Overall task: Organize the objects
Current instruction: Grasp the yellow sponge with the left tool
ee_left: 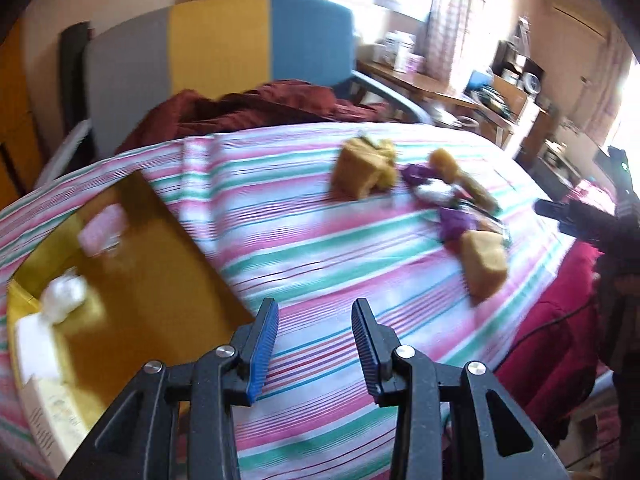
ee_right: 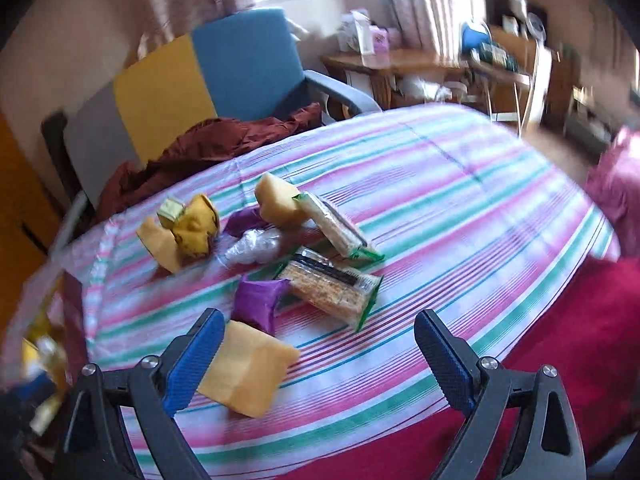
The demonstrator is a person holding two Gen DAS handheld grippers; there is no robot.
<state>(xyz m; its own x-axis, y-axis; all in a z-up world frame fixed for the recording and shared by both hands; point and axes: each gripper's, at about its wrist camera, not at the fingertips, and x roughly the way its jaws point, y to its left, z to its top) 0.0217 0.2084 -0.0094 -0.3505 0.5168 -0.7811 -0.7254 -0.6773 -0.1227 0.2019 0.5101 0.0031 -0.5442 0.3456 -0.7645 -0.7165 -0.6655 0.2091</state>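
Observation:
A pile of snack packets lies on the striped bedsheet (ee_right: 460, 200): yellow packets (ee_right: 188, 228), a purple packet (ee_right: 258, 300), cracker packs (ee_right: 336, 292) and a clear bag (ee_right: 256, 248). My right gripper (ee_right: 318, 320) stands wide open above the pile's near edge. One yellow packet (ee_right: 248, 368) lies just beside its left finger, not gripped. My left gripper (ee_left: 315, 308) is open with nothing between its fingers, over bare sheet. To its left is a yellow box (ee_left: 160, 260) that holds a pink packet (ee_left: 102, 226) and a white packet (ee_left: 64, 296). The same pile (ee_left: 452, 208) lies ahead and to the right of it.
A chair with a grey, yellow and blue back (ee_left: 220, 48) stands behind the bed, with a maroon cloth (ee_left: 260, 104) heaped on it. A red blanket (ee_right: 560, 360) covers the bed's near right side. A cluttered wooden desk (ee_right: 400, 64) stands by the window.

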